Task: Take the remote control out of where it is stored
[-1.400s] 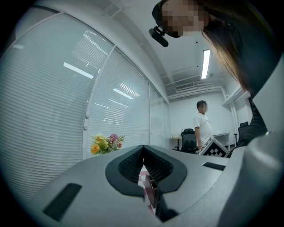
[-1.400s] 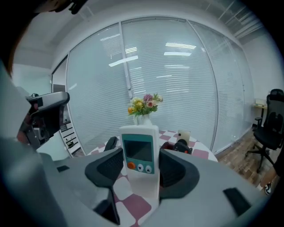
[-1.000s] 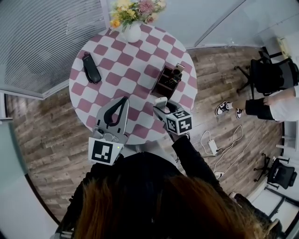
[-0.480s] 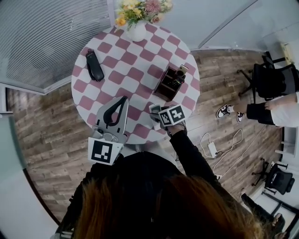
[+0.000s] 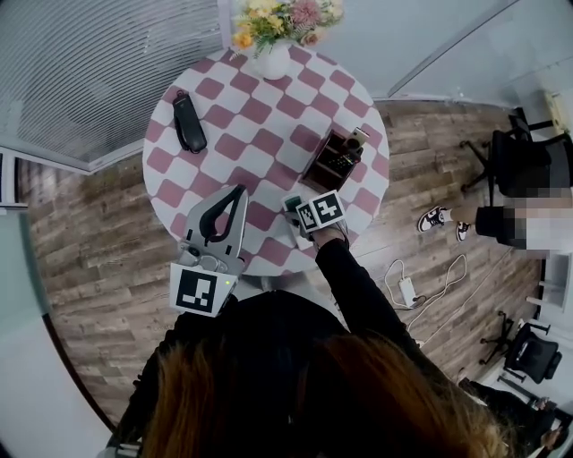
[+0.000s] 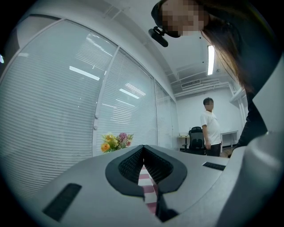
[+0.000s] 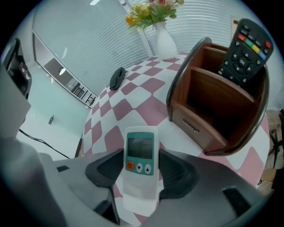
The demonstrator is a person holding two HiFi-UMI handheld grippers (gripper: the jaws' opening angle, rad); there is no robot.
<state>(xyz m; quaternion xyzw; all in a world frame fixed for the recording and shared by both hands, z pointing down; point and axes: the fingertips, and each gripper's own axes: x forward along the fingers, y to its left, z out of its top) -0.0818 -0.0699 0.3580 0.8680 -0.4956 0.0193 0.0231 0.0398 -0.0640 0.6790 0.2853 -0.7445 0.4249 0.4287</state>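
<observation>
A round table (image 5: pixel 260 116) has pink and white squares on it. The right gripper (image 5: pixel 294 207) is over the table's 5 o'clock part. Its jaws are squeezed tight on a white remote (image 7: pixel 140 150) with a green face and a small screen. The remote sticks out past the jaws, face up. I cannot tell if it touches the table.

A brown wooden holder (image 5: pixel 327 161) stands at the table's 3 o'clock side. The white remote is out of the holder, near its 7 o'clock side. A black remote (image 7: pixel 246 51) stands in the holder's far slot. The near slot has nothing in it.

The left gripper (image 5: pixel 238 190) is over the table's 7 o'clock edge. Its jaws are together at the tips and hold nothing.

A white vase (image 5: pixel 273 63) with flowers (image 5: pixel 282 18) stands at 12 o'clock. A black thing (image 5: pixel 188 122) lies flat at 10 o'clock, well apart from both grippers.

Off the table, a person (image 6: pixel 210 126) in a white top stands far back in the room.
</observation>
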